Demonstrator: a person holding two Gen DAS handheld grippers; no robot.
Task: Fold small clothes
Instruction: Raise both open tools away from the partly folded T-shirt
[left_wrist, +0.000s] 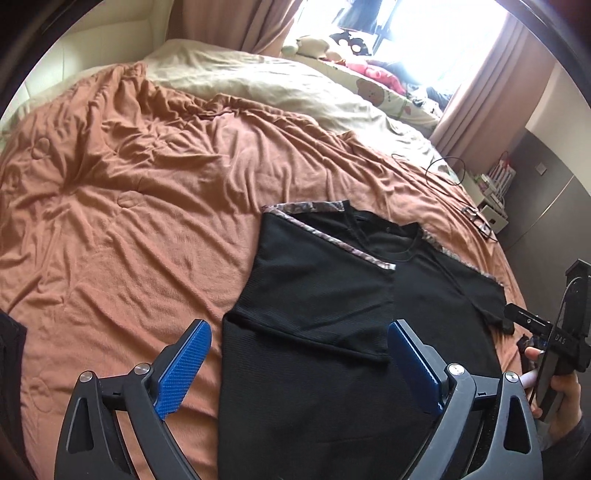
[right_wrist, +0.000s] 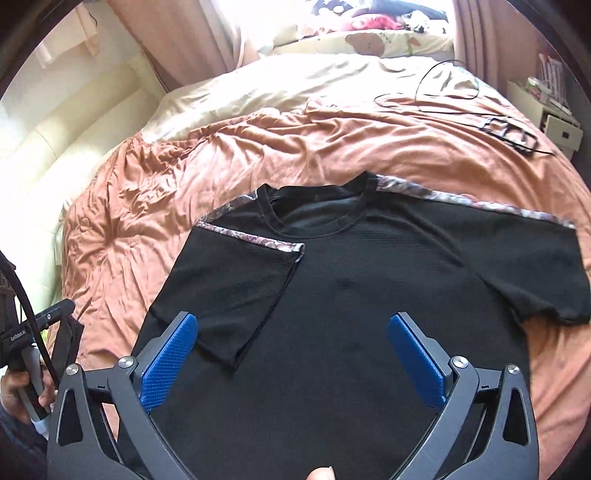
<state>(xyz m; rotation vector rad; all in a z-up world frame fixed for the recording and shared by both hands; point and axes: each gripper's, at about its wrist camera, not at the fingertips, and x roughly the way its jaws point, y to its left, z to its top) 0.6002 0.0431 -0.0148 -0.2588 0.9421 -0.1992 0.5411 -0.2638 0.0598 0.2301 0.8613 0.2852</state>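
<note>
Hovering over the bed, the left gripper (left_wrist: 299, 365) has its blue pads spread wide and holds nothing; the right gripper (right_wrist: 293, 365) is likewise spread and empty. Below both lies a black T-shirt (right_wrist: 351, 295), flat on the orange blanket (left_wrist: 129, 184) near the bed's near edge. Its one sleeve (right_wrist: 236, 284) is folded inward across the chest, while the other sleeve (right_wrist: 517, 266) lies stretched outward. A black cable (right_wrist: 443, 88) lies at the far corner.

Black T-shirt (right_wrist: 351, 295), 1 sleeve folded inward
</note>
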